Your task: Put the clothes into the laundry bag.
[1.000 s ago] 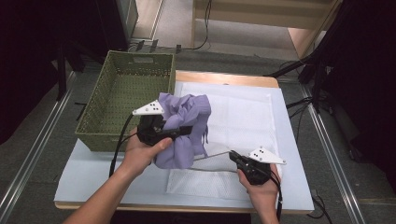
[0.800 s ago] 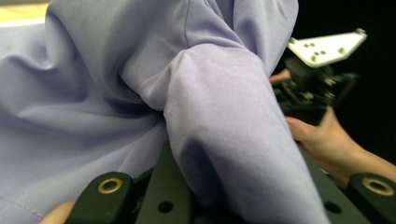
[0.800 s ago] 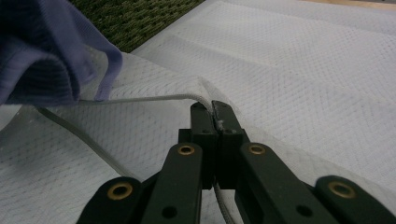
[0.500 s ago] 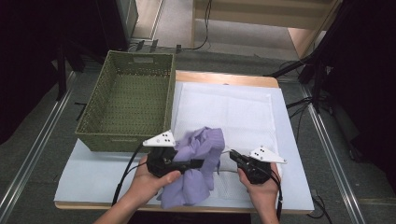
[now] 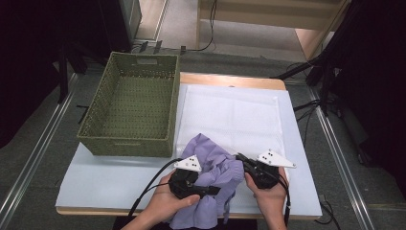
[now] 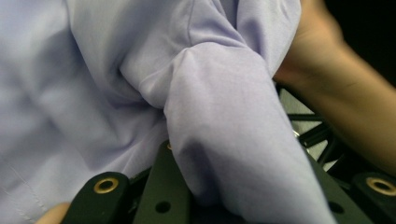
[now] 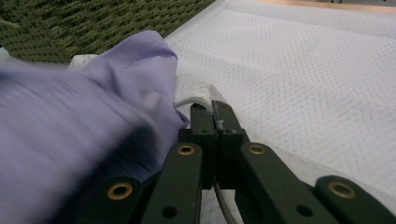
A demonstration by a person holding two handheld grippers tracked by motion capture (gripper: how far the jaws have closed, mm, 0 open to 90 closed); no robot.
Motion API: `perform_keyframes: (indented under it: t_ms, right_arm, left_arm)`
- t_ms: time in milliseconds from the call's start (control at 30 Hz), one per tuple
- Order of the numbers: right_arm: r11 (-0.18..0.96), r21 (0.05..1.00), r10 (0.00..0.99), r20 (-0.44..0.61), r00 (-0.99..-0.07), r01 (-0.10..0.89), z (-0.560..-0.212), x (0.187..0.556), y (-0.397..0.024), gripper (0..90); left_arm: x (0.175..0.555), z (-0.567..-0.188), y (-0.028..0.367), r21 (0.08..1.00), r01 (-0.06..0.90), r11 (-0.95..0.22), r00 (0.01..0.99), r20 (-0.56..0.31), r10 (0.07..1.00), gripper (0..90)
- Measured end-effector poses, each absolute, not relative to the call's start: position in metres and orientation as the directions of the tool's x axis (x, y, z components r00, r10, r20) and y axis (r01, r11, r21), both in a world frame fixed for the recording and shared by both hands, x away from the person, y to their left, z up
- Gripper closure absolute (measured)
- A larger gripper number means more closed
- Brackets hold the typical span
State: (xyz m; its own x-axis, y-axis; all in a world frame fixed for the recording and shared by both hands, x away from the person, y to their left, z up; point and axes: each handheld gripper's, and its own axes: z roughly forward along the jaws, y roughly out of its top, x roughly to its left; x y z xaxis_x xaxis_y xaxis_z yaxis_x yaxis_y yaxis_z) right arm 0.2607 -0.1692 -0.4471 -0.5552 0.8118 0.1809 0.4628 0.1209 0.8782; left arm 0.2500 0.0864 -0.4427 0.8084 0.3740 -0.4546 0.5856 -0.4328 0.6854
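A crumpled lavender garment (image 5: 210, 158) lies bunched at the table's front edge, part of it hanging over. My left gripper (image 5: 213, 190) points right and is shut on a thick fold of it (image 6: 224, 140), which drapes over the jaws in the left gripper view. My right gripper (image 5: 238, 156) rests low on the white cloth (image 5: 230, 115) just right of the garment, its jaws shut. In the right gripper view its tips (image 7: 212, 109) touch a small raised fold of the white cloth (image 7: 303, 70), with the garment (image 7: 93, 116) blurred at the left. Whether that fold is pinched I cannot tell.
An empty green woven basket (image 5: 124, 143) stands at the table's left, its wall also in the right gripper view (image 7: 93, 23). The pale table top (image 5: 105, 182) shows in front of it. The other hand's forearm (image 6: 336, 84) fills the right of the left gripper view.
My left gripper has carried the garment from beside the basket down and toward the table's front edge, close to the right gripper. The right gripper has not moved.
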Motion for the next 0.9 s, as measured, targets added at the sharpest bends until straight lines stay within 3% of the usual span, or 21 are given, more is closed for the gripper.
perform_keyframes:
  t_ms: [233,333,467,667,800,900]
  right_arm:
    - [0.113,0.884,0.81,0.182,-0.557,0.453,-0.444,0.259,-0.17,89.7]
    - [0.103,0.89,0.809,0.185,-0.557,0.445,-0.441,0.258,-0.169,89.7]
    - [0.105,0.901,0.803,0.174,-0.57,0.422,-0.435,0.255,-0.166,89.7]
    - [0.098,0.911,0.799,0.167,-0.577,0.4,-0.428,0.25,-0.163,89.7]
    - [0.108,0.907,0.797,0.166,-0.58,0.408,-0.431,0.251,-0.162,89.7]
    - [0.115,0.905,0.796,0.164,-0.583,0.41,-0.433,0.251,-0.16,89.7]
  left_arm:
    - [0.261,-0.462,0.079,0.603,0.67,-0.433,0.742,-0.514,0.43,72.2]
    - [0.26,-0.457,0.079,0.613,0.671,-0.416,0.738,-0.498,0.456,68.1]
    - [0.259,-0.442,0.08,0.651,0.657,-0.382,0.742,-0.465,0.484,75.0]
    - [0.266,-0.435,0.079,0.674,0.684,-0.279,0.682,-0.454,0.574,75.5]
    - [0.271,-0.455,0.066,0.687,0.664,-0.295,0.676,-0.384,0.629,73.1]
    - [0.273,-0.469,0.057,0.718,0.62,-0.317,0.695,-0.315,0.646,64.4]
